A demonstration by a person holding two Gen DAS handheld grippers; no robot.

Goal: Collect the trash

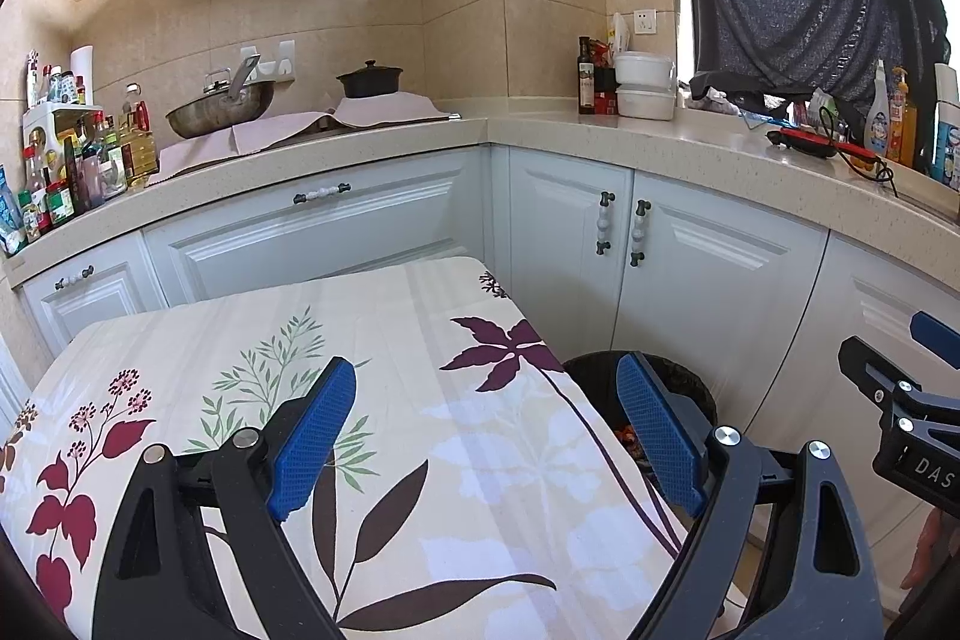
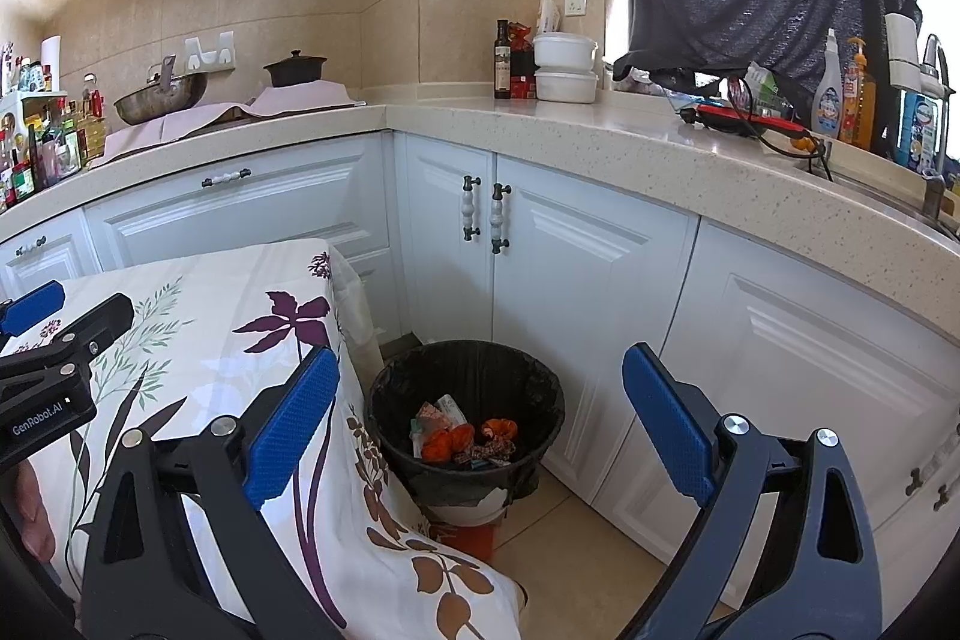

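A black-lined trash bin [image 2: 384,400] stands on the floor beside the table; orange peels and wrappers [image 2: 465,436] lie inside it. In the left wrist view its rim [image 1: 594,361] shows behind the table's right edge. My left gripper [image 1: 480,427] is open and empty above the flowered tablecloth [image 1: 420,316]. My right gripper [image 2: 474,424] is open and empty, above the bin and the table's right edge. The left gripper also shows in the right wrist view [image 2: 36,334], and the right gripper shows at the right edge of the left wrist view [image 1: 900,370].
White cabinets [image 2: 600,250] and a stone counter [image 2: 600,130] wrap the corner behind the bin. On the counter are a wok [image 1: 219,112], a black pot [image 1: 369,79], white containers [image 1: 645,85], bottles [image 1: 72,172] and a red tool [image 2: 750,121]. Tiled floor [image 2: 570,562] lies beside the bin.
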